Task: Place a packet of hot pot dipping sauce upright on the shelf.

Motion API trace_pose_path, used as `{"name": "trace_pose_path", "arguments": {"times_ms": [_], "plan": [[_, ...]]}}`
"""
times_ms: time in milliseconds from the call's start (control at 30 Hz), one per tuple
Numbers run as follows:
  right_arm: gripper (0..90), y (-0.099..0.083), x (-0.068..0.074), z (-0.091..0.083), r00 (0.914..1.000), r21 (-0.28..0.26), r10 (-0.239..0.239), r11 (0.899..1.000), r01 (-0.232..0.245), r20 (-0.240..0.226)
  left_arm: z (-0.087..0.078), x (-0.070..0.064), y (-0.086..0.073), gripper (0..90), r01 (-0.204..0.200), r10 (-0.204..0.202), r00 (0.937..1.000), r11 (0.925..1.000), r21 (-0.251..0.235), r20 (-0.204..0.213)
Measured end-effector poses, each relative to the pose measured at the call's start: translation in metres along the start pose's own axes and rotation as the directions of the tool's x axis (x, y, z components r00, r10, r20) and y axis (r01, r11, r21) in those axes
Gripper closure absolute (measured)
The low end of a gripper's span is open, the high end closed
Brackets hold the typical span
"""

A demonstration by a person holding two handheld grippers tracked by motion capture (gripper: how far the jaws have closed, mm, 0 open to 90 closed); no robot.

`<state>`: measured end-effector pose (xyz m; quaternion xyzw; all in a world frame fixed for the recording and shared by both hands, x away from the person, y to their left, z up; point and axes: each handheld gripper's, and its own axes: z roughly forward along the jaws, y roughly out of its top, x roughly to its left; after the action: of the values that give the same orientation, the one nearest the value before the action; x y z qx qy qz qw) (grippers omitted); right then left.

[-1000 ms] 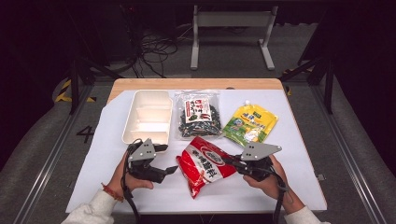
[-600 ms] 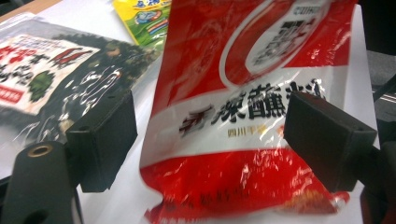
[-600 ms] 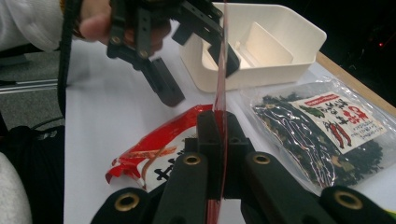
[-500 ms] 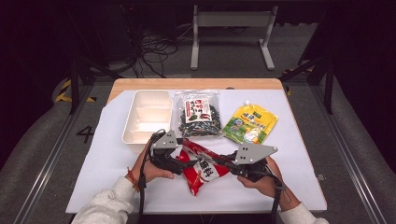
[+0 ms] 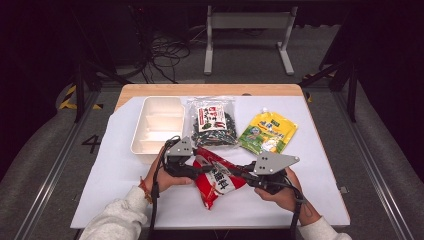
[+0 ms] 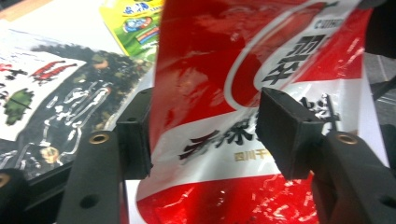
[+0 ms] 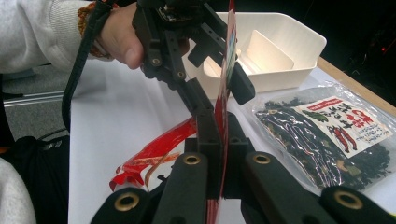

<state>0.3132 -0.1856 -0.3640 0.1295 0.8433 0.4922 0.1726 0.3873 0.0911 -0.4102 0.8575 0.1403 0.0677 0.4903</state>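
My right claw [image 5: 239, 172] is clamped tight on the red snack bag [image 5: 220, 176], its two black jaws pressed together on the bag's thin edge in the right gripper view, where the red snack bag [image 7: 223, 93] stands up edge-on between them. My left claw [image 5: 200, 169] sits at the bag's other side with its jaws spread wide, one on each face of the red snack bag [image 6: 261, 93], and I cannot tell whether either pad touches the film. The bag is lifted off the white counter [image 5: 110, 180] between my two hands, its lower end trailing toward the sheet. Just beyond it lies the clear packet of dark dried food [image 5: 211, 122] with a white and red label. To its left stands the white divided tray [image 5: 157, 125]; to its right lies the yellow pouch [image 5: 267, 131]. Past the counter's wooden far edge, cables [image 5: 167, 52] lie on the floor.
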Motion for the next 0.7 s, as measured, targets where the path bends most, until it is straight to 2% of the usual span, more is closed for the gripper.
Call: {"name": "trace_pose_path", "arguments": {"times_ms": [67,133,200,233,267,300,367,433,467,500,600,633,667,700], "plan": [[89.1,0.0000,-0.0002,-0.0005,1.0000,-0.005,0.003,1.000,-0.003,-0.008,0.0001,0.0020,0.0012,33.2,0.004,-0.004,1.0000,1.0000,-0.005,0.001],[89.1,-0.0001,-0.0001,-0.0005,0.9999,-0.005,0.003,1.000,-0.003,-0.010,0.0008,0.0032,0.0020,30.6,0.001,-0.002,1.0000,0.9999,-0.013,-0.005],[89.1,-0.0002,-0.0004,-0.0008,0.9999,-0.005,0.001,1.000,-0.001,-0.011,0.0019,0.0029,0.0023,31.5,-0.006,0.006,0.9999,0.9999,-0.010,0.011],[89.1,-0.0004,-0.0007,-0.0010,0.9999,-0.007,0.000,1.000,0.000,-0.015,0.0026,0.0016,0.0029,32.9,-0.024,0.024,0.9991,0.9997,-0.008,0.034],[89.1,-0.0004,-0.0007,-0.0010,0.9999,-0.007,0.000,1.000,0.000,-0.015,0.0026,0.0016,0.0029,39.0,-0.024,0.024,0.9991,0.9997,-0.008,0.034],[89.1,-0.0006,-0.0009,-0.0010,1.0000,-0.008,0.003,1.000,-0.003,-0.009,0.0027,-0.0005,0.0037,39.5,-0.043,0.043,0.9983,0.9991,0.001,0.040],[89.1,-0.0007,-0.0010,-0.0011,1.0000,-0.008,0.002,1.000,-0.002,-0.009,0.0028,-0.0013,0.0039,42.5,-0.050,0.049,0.9978,0.9987,0.006,0.043],[89.0,-0.0012,-0.0017,-0.0013,1.0000,-0.007,0.007,1.000,-0.007,-0.001,0.0021,-0.0018,0.0036,55.2,-0.064,0.063,0.9970,0.9979,0.012,0.044],[89.0,-0.0014,-0.0022,-0.0015,0.9999,-0.008,0.012,1.000,-0.012,0.002,0.0014,-0.0018,0.0034,55.2,-0.075,0.075,0.9963,0.9970,0.019,0.044],[89.0,-0.0022,-0.0040,-0.0021,0.9998,-0.010,0.018,1.000,-0.018,0.012,-0.0002,-0.0013,0.0031,63.9,-0.084,0.083,0.9957,0.9961,0.027,0.042],[89.0,-0.0029,-0.0056,-0.0028,0.9994,-0.012,0.027,1.000,-0.026,0.023,-0.0008,-0.0016,0.0024,72.3,-0.088,0.087,0.9956,0.9958,0.027,0.037],[89.0,-0.0031,-0.0060,-0.0029,0.9992,-0.015,0.032,0.999,-0.031,0.024,-0.0011,-0.0020,0.0023,72.3,-0.092,0.091,0.9952,0.9953,0.030,0.035],[89.0,-0.0040,-0.0079,-0.0034,0.9984,-0.018,0.045,0.999,-0.044,0.035,-0.0018,-0.0024,0.0025,80.3,-0.101,0.100,0.9945,0.9942,0.037,0.029],[89.0,-0.0040,-0.0079,-0.0034,0.9984,-0.018,0.045,0.999,-0.044,0.035,-0.0018,-0.0024,0.0025,83.6,-0.101,0.100,0.9945,0.9942,0.037,0.029]]}}
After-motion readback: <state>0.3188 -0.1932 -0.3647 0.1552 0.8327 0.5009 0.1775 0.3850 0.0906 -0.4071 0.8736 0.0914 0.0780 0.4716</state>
